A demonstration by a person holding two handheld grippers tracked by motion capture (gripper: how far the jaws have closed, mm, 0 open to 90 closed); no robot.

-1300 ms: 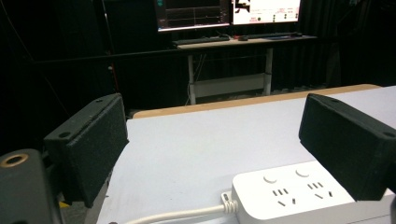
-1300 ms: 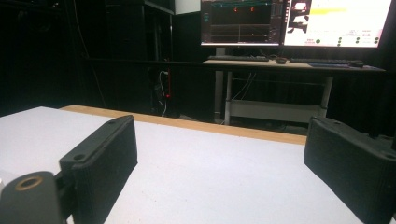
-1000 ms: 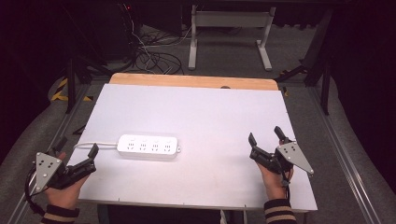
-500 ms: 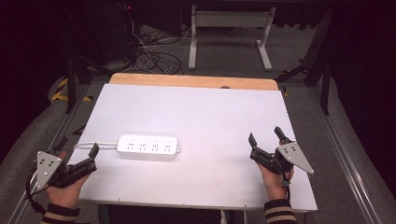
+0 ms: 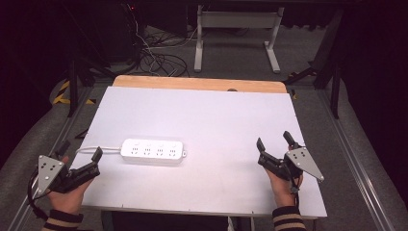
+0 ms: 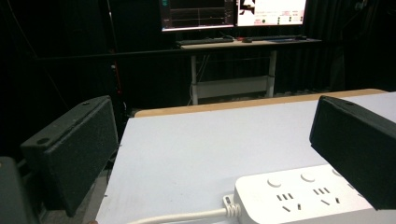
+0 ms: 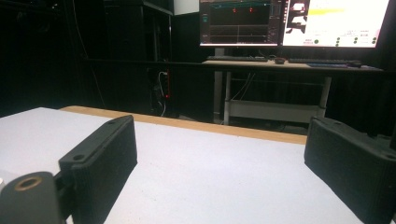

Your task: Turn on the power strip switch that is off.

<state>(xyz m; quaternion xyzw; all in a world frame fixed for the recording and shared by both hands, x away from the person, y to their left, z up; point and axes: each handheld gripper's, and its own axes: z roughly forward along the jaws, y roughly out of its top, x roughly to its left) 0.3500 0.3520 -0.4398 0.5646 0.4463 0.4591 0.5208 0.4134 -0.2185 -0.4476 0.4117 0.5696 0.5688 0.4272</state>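
Two claws, both wide, empty: my left claw lower left beside power strip; my right claw lower right on desk.

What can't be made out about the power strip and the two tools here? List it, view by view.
- Left gripper view: the power strip is cut by the bottom edge, and the left tool's right jaw covers its far end.
- High view: the strip's socket markings are too small to read; its cable passes behind the left tool.
- Right gripper view: the monitors' text is blurred.
- High view: the right tool hides part of the hand holding it.
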